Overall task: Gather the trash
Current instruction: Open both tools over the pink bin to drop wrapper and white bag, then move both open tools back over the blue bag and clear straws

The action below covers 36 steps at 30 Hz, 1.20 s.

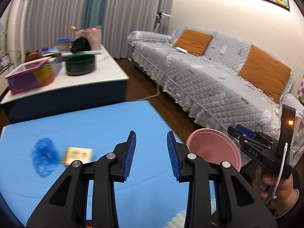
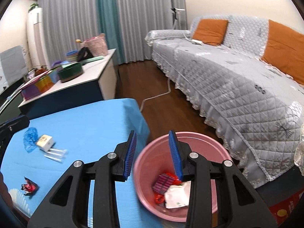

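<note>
Both grippers gape empty; pink bin (image 2: 180, 176) seemingly beside table edge (image 2: 144, 121).

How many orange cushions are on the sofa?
2. One orange cushion leans against the backrest at the sofa's far end; the other orange cushion leans on the backrest nearer the camera. More may lie outside the view.
</note>
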Available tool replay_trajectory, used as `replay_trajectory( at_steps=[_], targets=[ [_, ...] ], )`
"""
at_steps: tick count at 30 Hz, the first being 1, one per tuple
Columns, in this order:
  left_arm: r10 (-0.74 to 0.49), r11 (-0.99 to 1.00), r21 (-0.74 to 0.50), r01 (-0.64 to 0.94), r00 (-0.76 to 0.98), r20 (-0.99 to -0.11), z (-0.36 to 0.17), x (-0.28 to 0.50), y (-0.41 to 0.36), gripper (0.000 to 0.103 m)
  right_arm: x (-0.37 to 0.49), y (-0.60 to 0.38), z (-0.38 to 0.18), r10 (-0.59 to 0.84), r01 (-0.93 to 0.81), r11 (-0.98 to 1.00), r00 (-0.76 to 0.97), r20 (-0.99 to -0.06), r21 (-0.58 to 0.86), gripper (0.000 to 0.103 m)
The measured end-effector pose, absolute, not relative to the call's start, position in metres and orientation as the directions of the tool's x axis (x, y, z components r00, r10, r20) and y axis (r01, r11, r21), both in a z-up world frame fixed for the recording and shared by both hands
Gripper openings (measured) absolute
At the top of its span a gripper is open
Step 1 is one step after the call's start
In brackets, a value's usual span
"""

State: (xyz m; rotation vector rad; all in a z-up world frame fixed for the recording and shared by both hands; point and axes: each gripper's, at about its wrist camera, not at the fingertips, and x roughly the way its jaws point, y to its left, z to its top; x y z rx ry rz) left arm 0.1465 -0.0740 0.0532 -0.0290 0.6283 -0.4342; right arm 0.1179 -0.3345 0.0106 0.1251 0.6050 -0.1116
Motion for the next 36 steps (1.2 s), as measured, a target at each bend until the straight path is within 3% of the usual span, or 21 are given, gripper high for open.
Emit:
replay_trajectory(
  at_steps=[11,22,36],
  targets=[
    [-0.251,0.962,-0.232,0.141,0.787,-0.564,0.037,0.156,0.036,0.034,0.138,-0.256,0.002,0.052,-0.023,0.998,0.813,-0.579,0.058,0.025],
    [-0.108,0.961,-0.266,-0.078,0.779,-0.618,0.007,0.175,0.099,0.034,0.167,-0.193,-0.021,0.142,-0.150,0.988,0.777,-0.613,0.038,0.025],
    [-0.040,0.956,-0.238,-0.172,0.727,-0.686,-0.022,0.196,0.125,0.034,0.204,-0.146,-0.053,0.220,-0.247,0.967,0.706,-0.673,0.056,0.030]
  ],
)
